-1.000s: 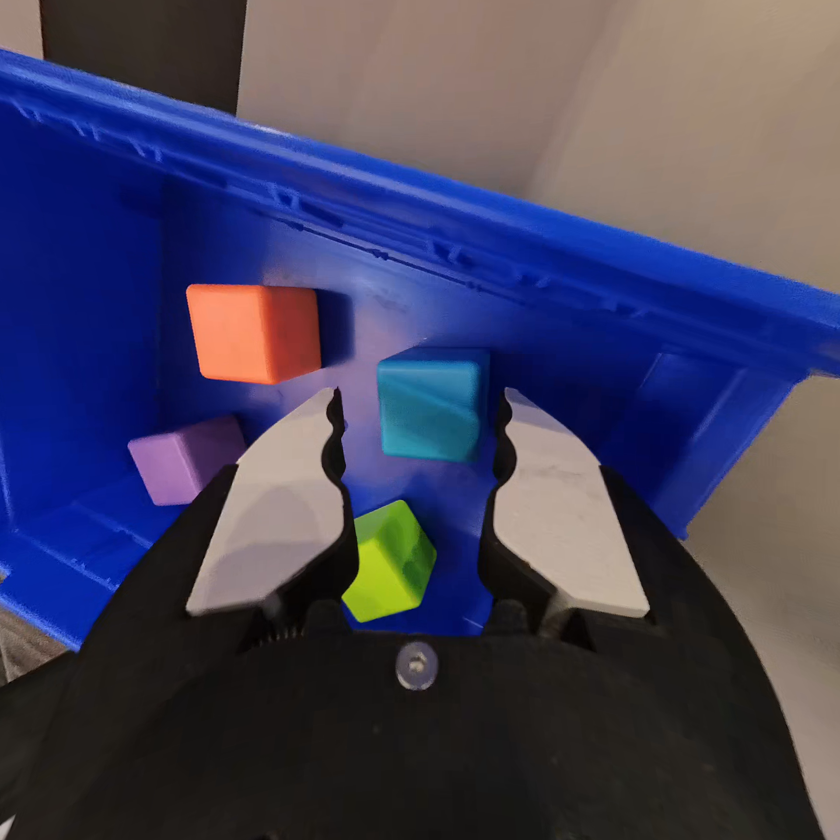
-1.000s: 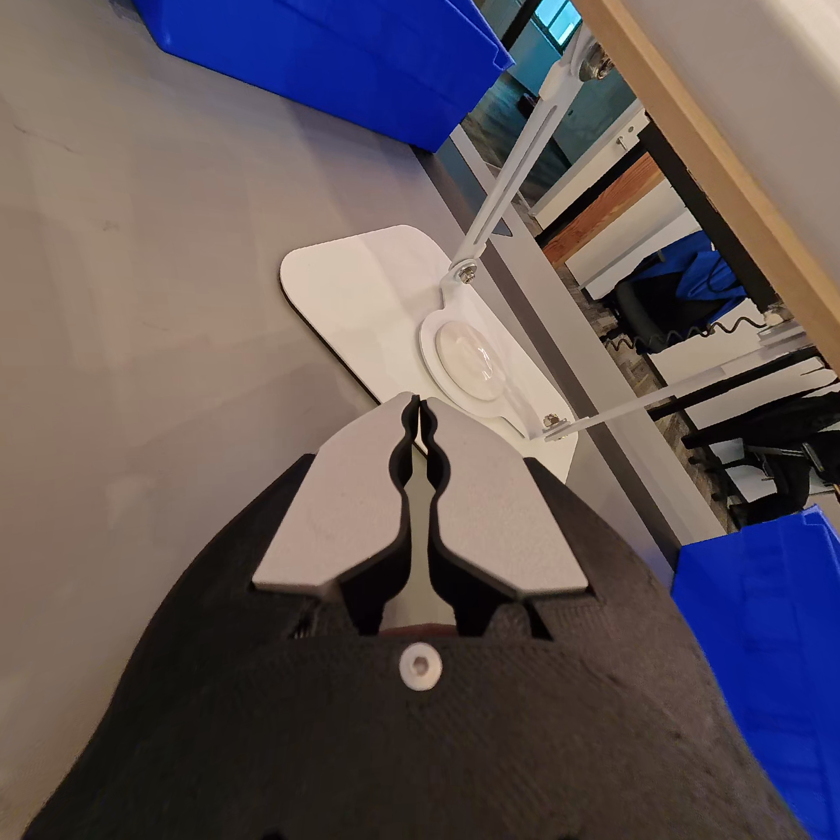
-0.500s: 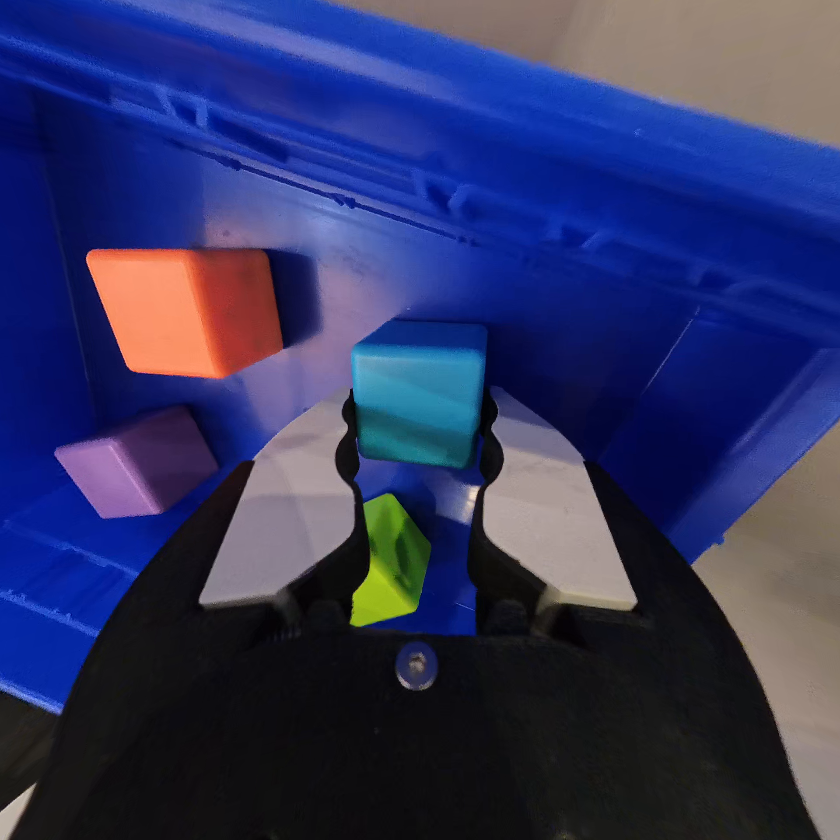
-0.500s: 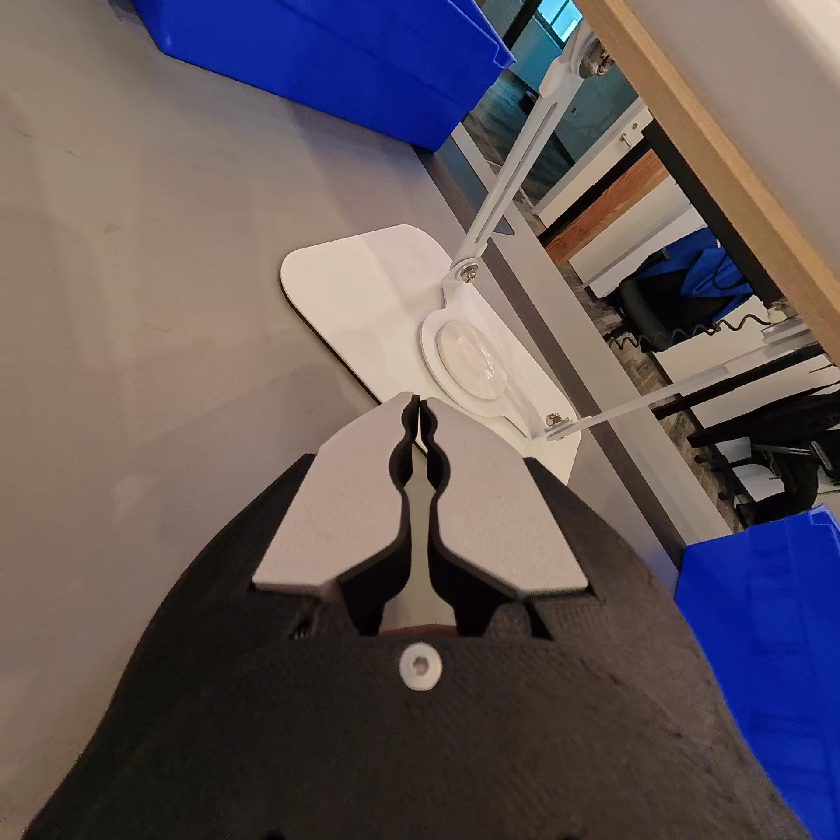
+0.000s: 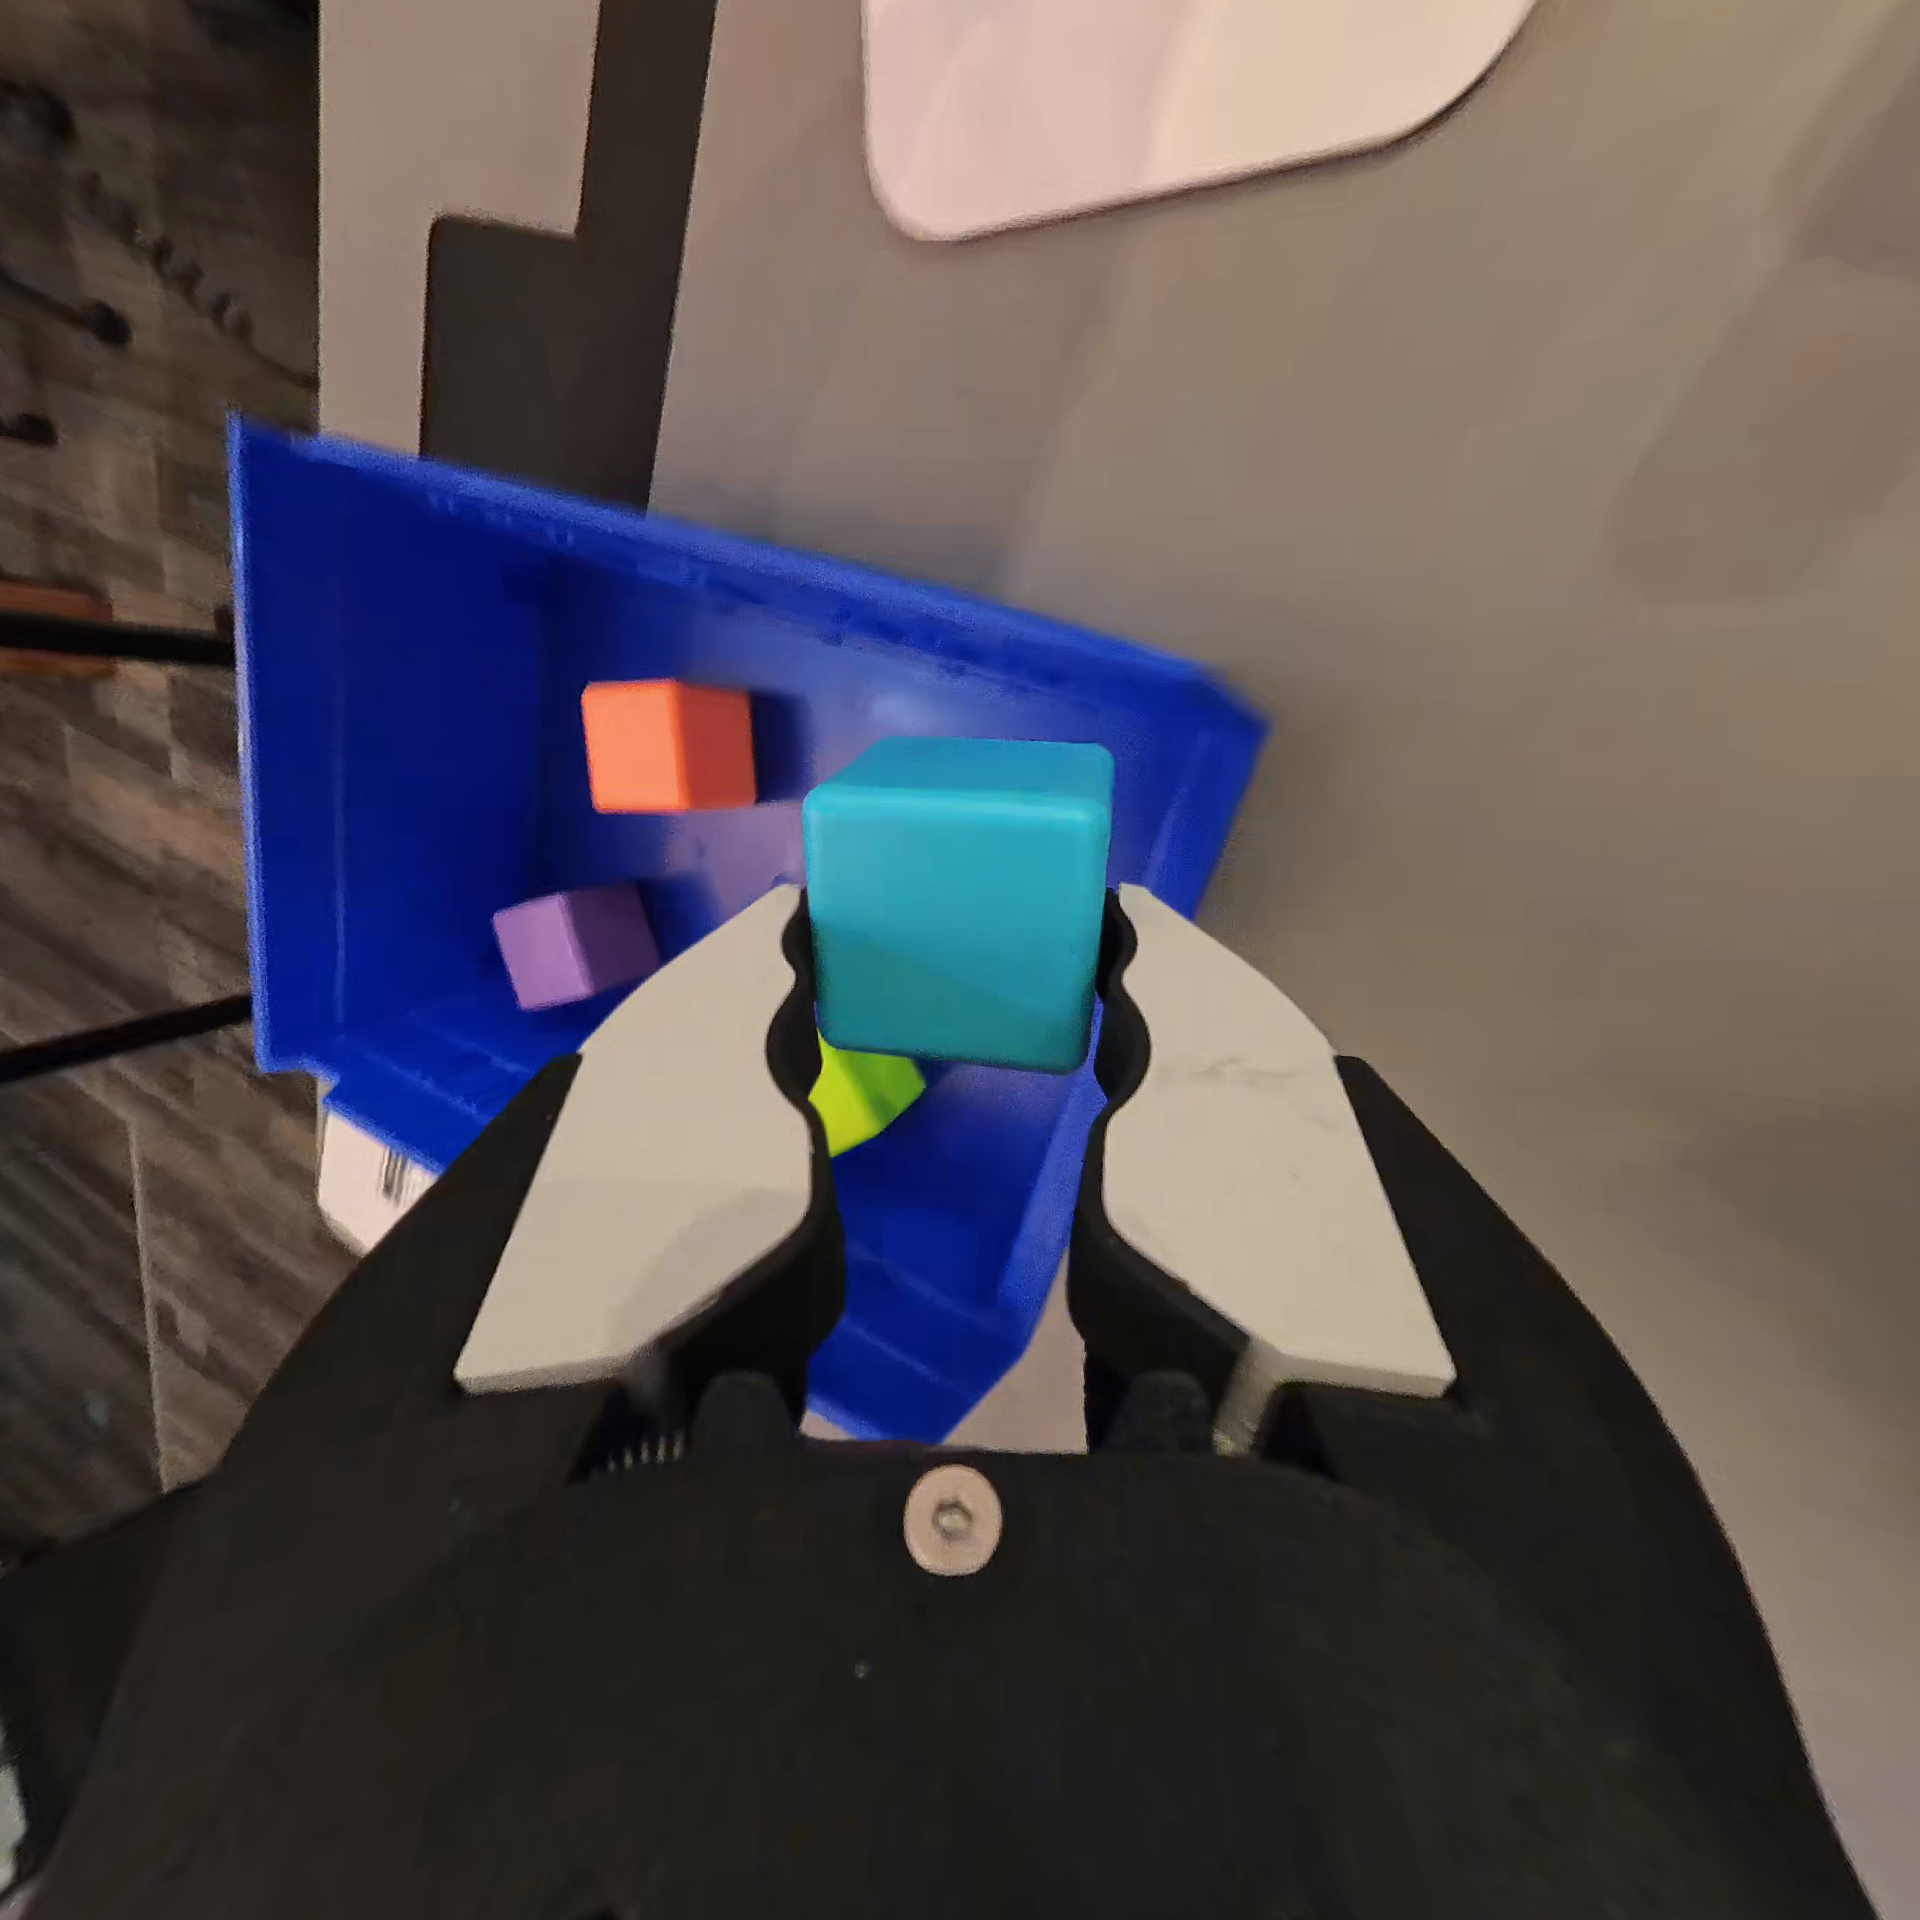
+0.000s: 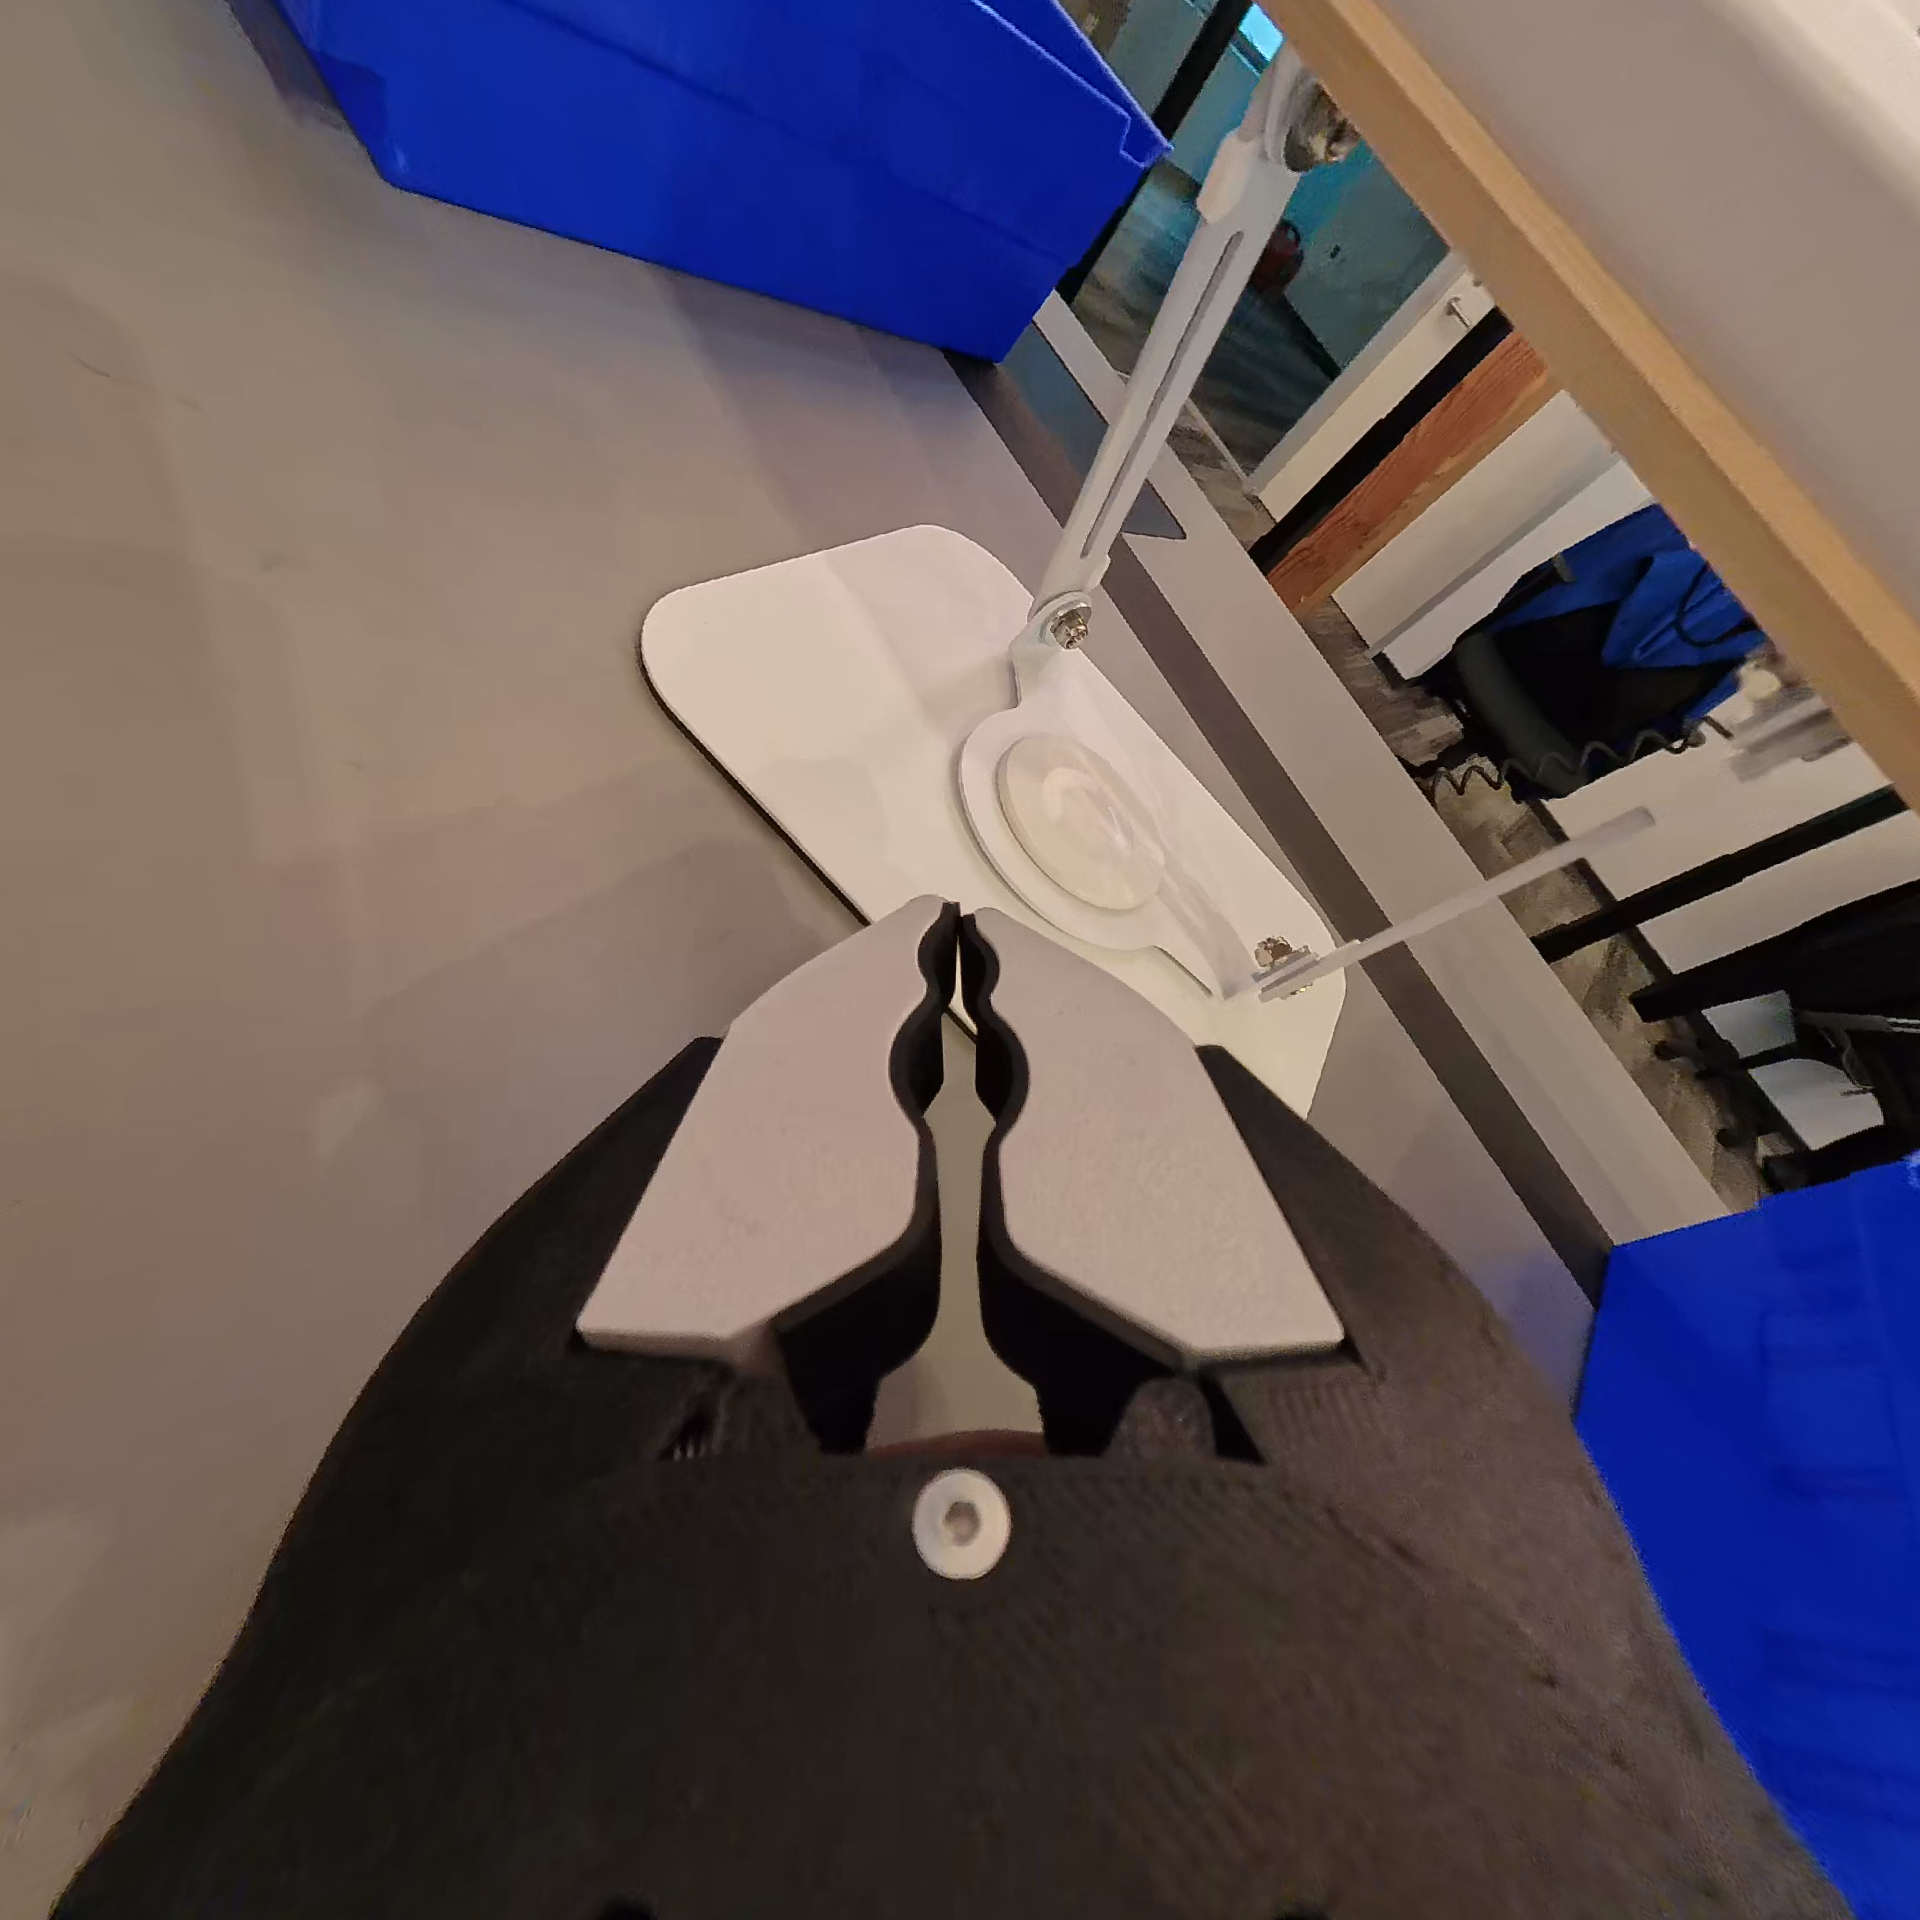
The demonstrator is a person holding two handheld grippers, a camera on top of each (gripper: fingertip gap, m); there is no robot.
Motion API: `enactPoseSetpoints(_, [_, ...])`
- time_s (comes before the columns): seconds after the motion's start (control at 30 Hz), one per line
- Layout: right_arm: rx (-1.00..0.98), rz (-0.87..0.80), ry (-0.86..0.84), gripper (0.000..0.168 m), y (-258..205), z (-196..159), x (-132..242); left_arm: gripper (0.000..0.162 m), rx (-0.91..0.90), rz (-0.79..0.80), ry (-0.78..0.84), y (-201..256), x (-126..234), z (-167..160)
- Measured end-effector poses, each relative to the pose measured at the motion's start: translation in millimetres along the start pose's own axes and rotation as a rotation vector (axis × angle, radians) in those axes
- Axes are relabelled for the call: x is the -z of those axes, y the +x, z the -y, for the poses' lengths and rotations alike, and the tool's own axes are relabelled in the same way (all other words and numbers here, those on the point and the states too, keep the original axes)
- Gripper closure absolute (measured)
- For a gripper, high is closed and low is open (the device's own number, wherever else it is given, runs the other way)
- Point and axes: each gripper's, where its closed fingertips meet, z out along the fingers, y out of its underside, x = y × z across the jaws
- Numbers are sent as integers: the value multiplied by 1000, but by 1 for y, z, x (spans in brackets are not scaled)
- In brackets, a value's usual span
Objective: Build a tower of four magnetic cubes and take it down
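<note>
In the left wrist view my left gripper (image 5: 951,914) is shut on a teal cube (image 5: 951,894) and holds it above the blue bin (image 5: 343,779). An orange cube (image 5: 665,743), a purple cube (image 5: 571,940) and a lime green cube (image 5: 862,1107) lie inside the bin; the green one is partly hidden behind the teal cube. In the right wrist view my right gripper (image 6: 958,925) is shut and empty, just above the grey table (image 6: 312,727) at the edge of a white plate (image 6: 831,675).
The white plate carries a round disc mount (image 6: 1070,821) with thin metal arms. The plate also shows in the left wrist view (image 5: 1143,94). A blue bin (image 6: 727,135) stands at the far edge, another blue bin (image 6: 1766,1455) at the right. The table edge (image 6: 1299,779) runs behind the plate.
My left gripper closed on the teal cube and lifted it up out of the bin, pulling back so the whole bin shows. The right gripper has stayed nearly still.
</note>
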Motion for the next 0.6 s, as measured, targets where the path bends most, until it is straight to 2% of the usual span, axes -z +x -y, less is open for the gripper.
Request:
enactPoseSetpoints(0.03, [-7, 0, 1, 168, 1, 0, 1, 112, -13, -15, 16, 10, 4, 9])
enactPoseSetpoints(0.27, [-12, 9, 4, 168, 5, -5, 4, 111, -136, -87, 132, 82, 6, 88])
enactPoseSetpoints(0.47, [-15, 20, 9, 168, 7, -8, 8, 111, -211, -181, 169, 142, -25, 144])
enactPoseSetpoints(0.6, [-16, 23, 9, 168, 10, -11, 10, 111, -235, -234, 184, 170, -44, 168])
